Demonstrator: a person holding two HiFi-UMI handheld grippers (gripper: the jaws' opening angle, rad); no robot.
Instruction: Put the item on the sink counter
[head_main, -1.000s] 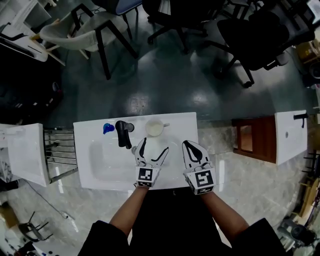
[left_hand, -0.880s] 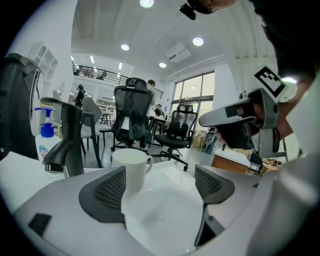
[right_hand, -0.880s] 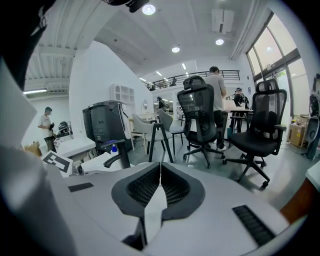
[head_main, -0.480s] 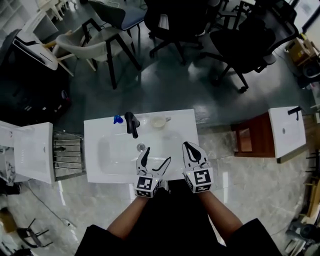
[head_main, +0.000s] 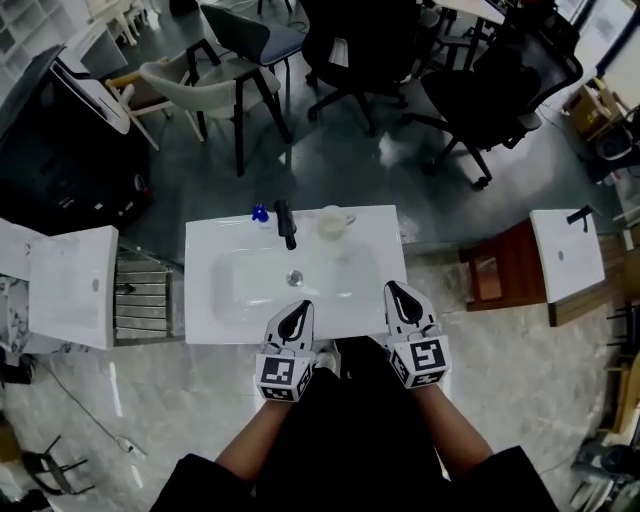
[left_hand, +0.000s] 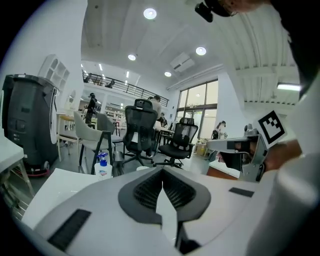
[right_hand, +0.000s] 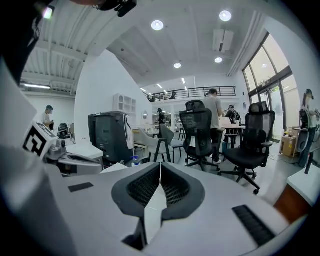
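A white sink counter (head_main: 215, 300) stands in the middle of the head view. At its back rim are a small blue-topped bottle (head_main: 260, 212), a black faucet (head_main: 287, 224) and a white cup (head_main: 332, 222). My left gripper (head_main: 299, 306) hangs over the counter's front edge, its jaws closing until they meet with nothing between them. My right gripper (head_main: 394, 288) is shut and empty beside it. In the left gripper view the pads (left_hand: 150, 190) touch, and the bottle (left_hand: 102, 167) shows beyond. The right gripper view shows that gripper's pads (right_hand: 172, 187) pressed together.
A second white sink (head_main: 60, 285) and a metal rack (head_main: 140, 295) sit to the left. On the right are a brown wooden cabinet (head_main: 505, 270) and another white sink (head_main: 570, 255). Office chairs (head_main: 480, 90) and a white chair (head_main: 200, 75) stand behind the counter.
My left gripper's jaws were spread wide over the basin and now meet. Both grippers have drawn back from the basin to the counter's front edge.
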